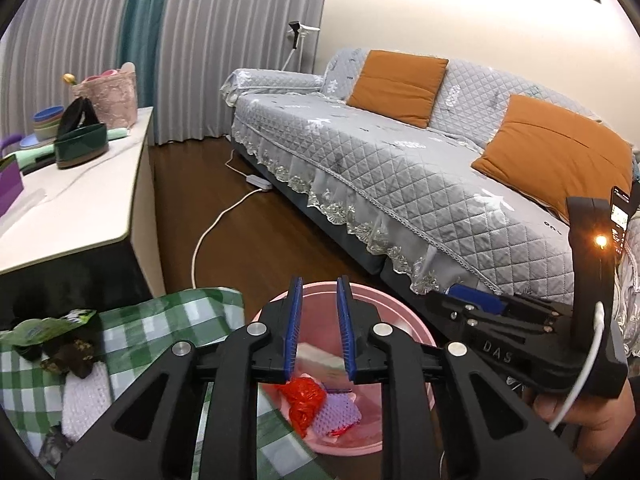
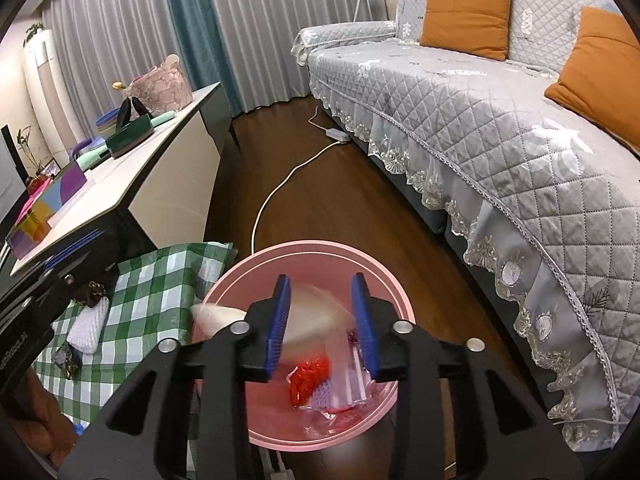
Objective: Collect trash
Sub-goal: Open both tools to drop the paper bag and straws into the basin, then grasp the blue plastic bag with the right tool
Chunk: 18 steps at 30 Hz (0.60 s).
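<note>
On the left lies a green checked cloth (image 2: 152,280) with bits of trash on it; a green wrapper (image 1: 48,326), some dark brown lumps (image 1: 68,356) and a white knitted piece (image 2: 89,326) wait there, all near each other. Just to the right of the cloth stands the pink bin (image 2: 256,258); inside it are a red net (image 2: 308,380), a purple knitted bit (image 1: 336,412) and a clear wrapper (image 2: 352,384). The left gripper (image 1: 319,330) hangs over the bin with its blue pads a little apart and nothing between them; the right gripper (image 2: 322,328) hangs over the bin too, its pads apart, and a pale blurry thing (image 2: 312,320) shows between them, loose and probably falling in. So this looks like the drop step; next, I think, a gripper must go back left to the cloth, open wide and pinch another piece.
</note>
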### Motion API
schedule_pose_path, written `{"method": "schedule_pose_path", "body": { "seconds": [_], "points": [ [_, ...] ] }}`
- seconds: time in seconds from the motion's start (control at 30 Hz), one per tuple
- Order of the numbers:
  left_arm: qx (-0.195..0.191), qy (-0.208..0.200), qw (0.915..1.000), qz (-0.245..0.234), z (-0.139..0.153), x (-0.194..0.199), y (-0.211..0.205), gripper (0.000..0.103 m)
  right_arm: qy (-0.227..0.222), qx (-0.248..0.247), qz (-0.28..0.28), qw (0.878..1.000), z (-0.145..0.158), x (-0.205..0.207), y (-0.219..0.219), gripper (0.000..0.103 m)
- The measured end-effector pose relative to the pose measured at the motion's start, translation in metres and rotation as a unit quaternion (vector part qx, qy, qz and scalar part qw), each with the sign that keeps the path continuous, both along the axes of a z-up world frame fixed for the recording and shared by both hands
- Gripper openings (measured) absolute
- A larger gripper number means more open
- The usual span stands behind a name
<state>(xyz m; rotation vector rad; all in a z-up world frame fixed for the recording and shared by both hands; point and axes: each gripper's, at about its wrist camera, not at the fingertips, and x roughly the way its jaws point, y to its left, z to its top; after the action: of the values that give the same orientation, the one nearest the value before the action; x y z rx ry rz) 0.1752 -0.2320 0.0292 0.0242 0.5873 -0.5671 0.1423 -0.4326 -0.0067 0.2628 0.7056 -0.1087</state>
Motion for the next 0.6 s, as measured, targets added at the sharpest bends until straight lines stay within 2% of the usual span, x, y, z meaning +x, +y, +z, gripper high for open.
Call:
{"method": "schedule_pose_path", "body": {
  "seconds": [0.27, 0.6],
  "points": [
    [0.003, -0.016, 0.9996, 0.023, 0.018, -0.028, 0.039, 0.018, -0.03, -0.001, 0.021, 0.999, 0.019, -0.01, 0.02, 0.037],
    [0.01, -0.04, 0.9971, 0.064, 0.041, -0.078, 0.113, 0.018, -0.075, 0.001, 0.093, 0.993, 0.05, -0.037, 0.076, 0.037]
  ]
}}
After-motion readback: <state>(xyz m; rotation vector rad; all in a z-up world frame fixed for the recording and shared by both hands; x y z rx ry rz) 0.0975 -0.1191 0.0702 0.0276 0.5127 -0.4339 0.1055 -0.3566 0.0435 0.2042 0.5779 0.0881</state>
